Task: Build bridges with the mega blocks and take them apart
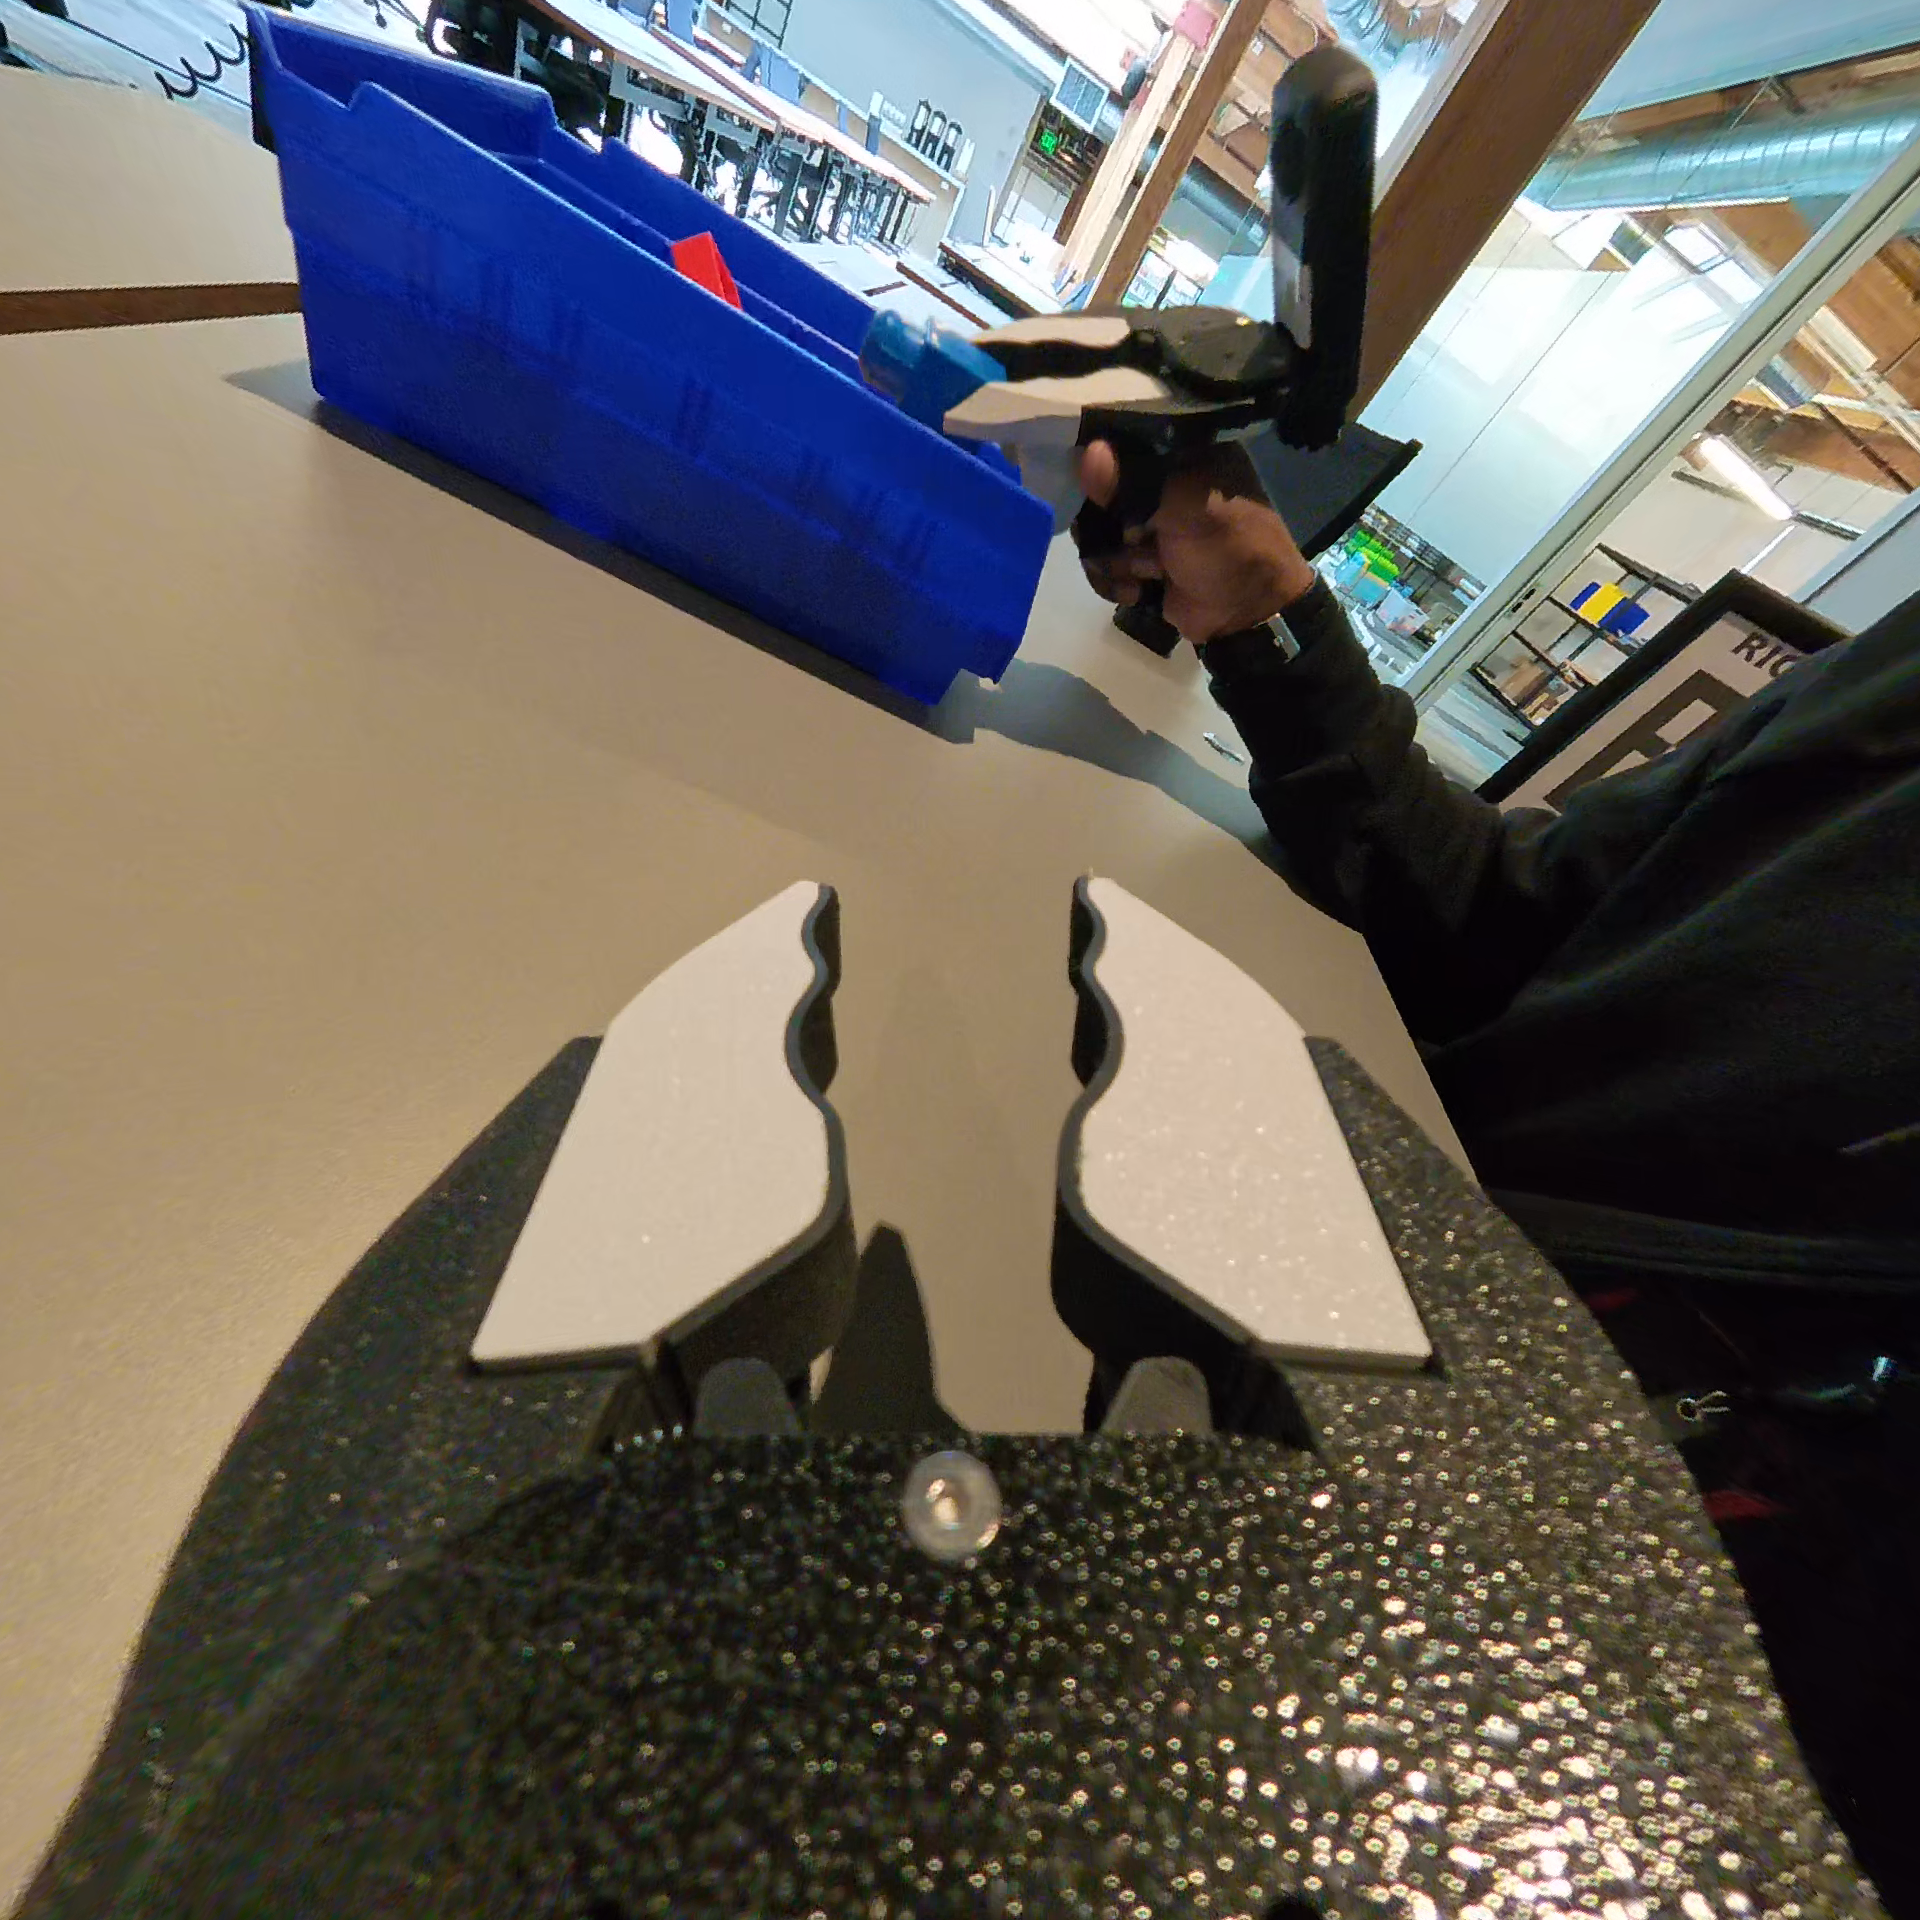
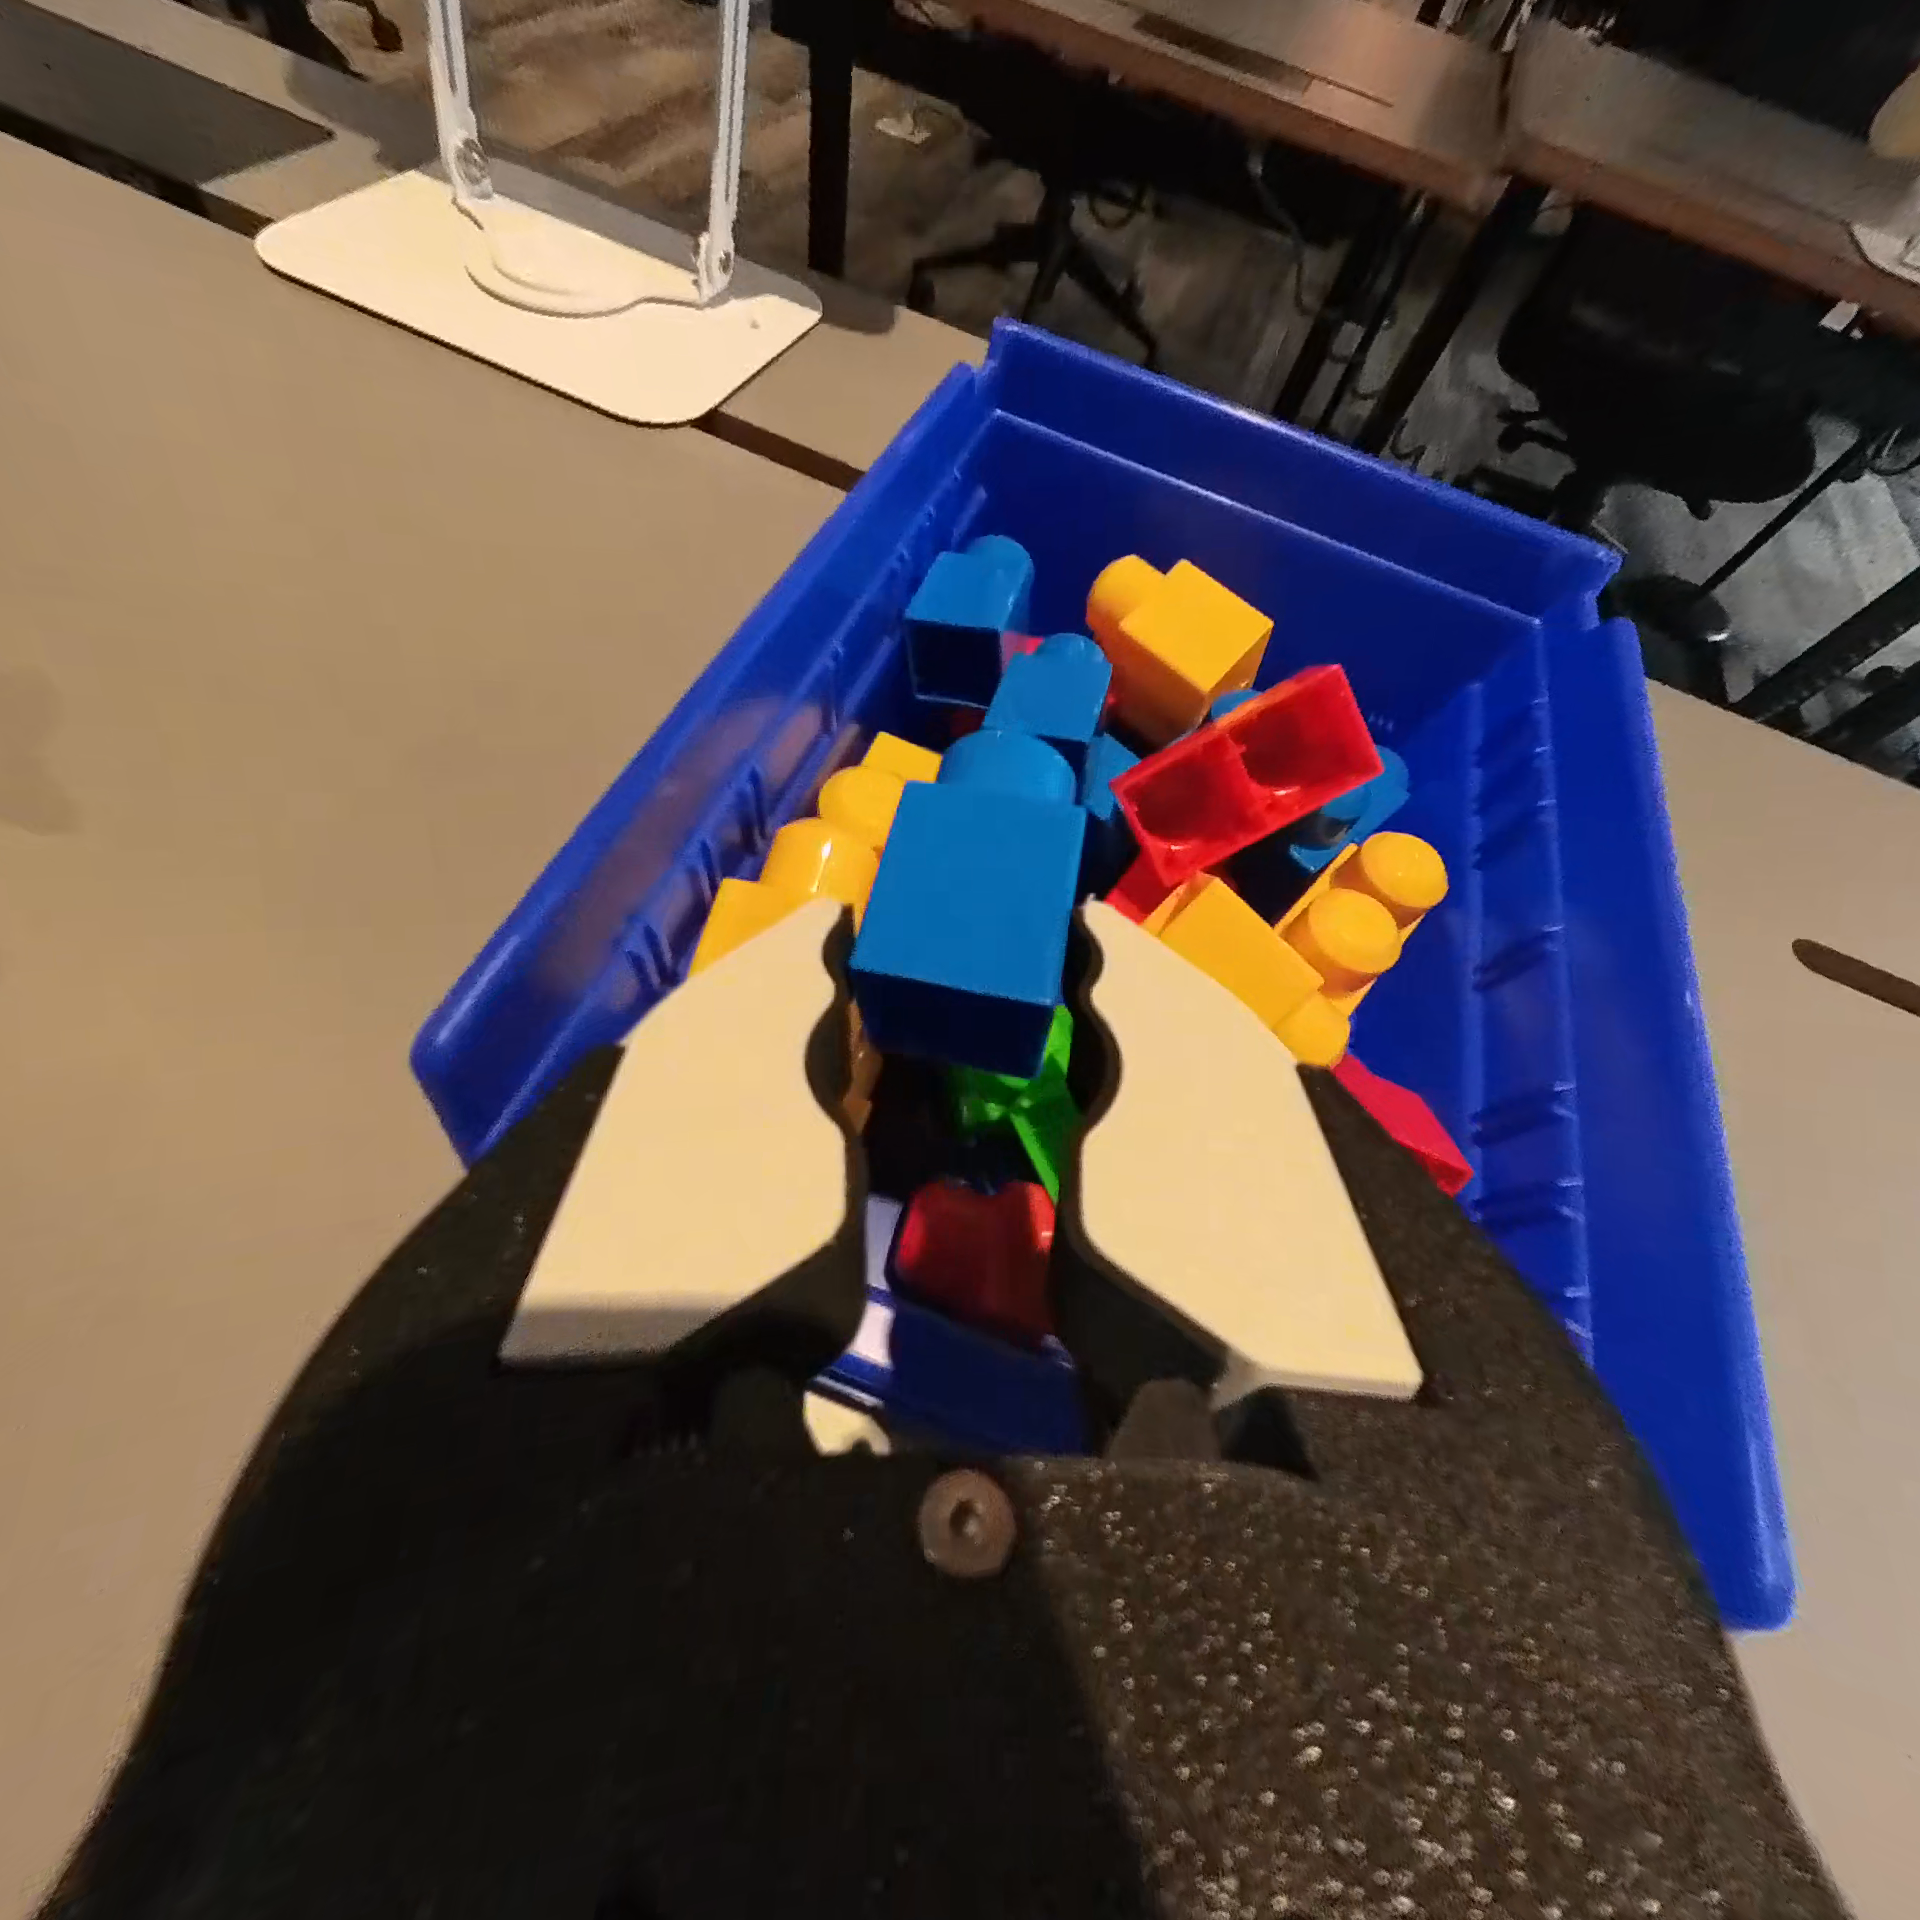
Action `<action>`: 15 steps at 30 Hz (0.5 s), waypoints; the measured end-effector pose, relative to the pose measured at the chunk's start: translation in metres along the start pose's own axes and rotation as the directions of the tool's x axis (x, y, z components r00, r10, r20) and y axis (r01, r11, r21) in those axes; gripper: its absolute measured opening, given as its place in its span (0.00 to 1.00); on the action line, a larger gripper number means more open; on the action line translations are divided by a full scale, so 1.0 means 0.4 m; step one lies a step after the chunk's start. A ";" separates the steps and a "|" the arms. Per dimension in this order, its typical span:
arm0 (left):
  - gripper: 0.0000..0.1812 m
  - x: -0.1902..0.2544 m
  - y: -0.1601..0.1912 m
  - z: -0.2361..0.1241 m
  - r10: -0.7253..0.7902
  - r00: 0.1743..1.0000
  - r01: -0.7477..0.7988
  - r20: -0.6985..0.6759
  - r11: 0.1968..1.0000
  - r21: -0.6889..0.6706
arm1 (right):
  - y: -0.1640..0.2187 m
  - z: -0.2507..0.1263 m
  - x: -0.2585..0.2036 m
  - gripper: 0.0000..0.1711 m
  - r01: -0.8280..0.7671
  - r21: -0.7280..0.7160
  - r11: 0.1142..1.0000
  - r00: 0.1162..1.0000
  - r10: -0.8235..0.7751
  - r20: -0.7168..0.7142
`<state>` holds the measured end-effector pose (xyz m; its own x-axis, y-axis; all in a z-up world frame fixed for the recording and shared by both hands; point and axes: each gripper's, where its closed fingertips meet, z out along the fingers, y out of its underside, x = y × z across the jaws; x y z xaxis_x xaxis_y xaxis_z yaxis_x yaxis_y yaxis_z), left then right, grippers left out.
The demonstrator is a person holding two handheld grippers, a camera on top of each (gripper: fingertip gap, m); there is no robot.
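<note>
Right gripper [image 2: 961, 930] lifts a single-stud blue block [image 2: 971, 904] above a blue bin [image 2: 1538, 831] of mega blocks.

Its jaws are closed on the block's two sides, holding it clear above the heap inside the bin, where yellow blocks [image 2: 1179, 634], a red block [image 2: 1252, 774] lying with its hollow underside up, further blue ones and a green piece [image 2: 1023, 1101] lie jumbled. The bin rests on a tan surface [image 2: 312, 727], with a pale flat stand base [image 2: 540, 312] beyond it. In the left wrist view, the left gripper [image 1: 951, 914] hovers over bare surface well apart from the bin [image 1: 582, 343], its jaws parted to a moderate gap and holding nothing. A person's hand [image 1: 1195, 561] in a dark sleeve grips the right gripper's [image 1: 956, 379] handle at the bin's near end.
</note>
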<state>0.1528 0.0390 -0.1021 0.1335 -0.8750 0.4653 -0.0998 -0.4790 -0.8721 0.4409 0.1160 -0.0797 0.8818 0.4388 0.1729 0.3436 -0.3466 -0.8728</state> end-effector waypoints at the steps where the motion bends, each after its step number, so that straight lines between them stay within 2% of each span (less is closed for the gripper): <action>1: 0.23 0.000 0.000 0.000 -0.002 1.000 0.002 -0.001 1.000 0.001 | 0.003 0.001 0.000 0.22 -0.008 -0.002 1.000 1.000 0.008 0.009; 7: 0.23 -0.001 -0.002 -0.003 -0.020 1.000 0.020 -0.013 1.000 0.005 | 0.000 0.001 0.000 0.26 -0.055 0.035 0.998 0.997 0.053 0.056; 15: 0.23 -0.006 -0.002 -0.004 -0.029 1.000 0.029 -0.002 1.000 0.008 | -0.039 -0.001 -0.048 0.28 0.053 0.118 0.992 0.996 -0.061 0.070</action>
<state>0.1508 0.0415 -0.1023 0.1344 -0.8612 0.4902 -0.0884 -0.5032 -0.8596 0.4188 0.1127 -0.0691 0.8346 0.5157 0.1937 0.3489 -0.2227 -0.9103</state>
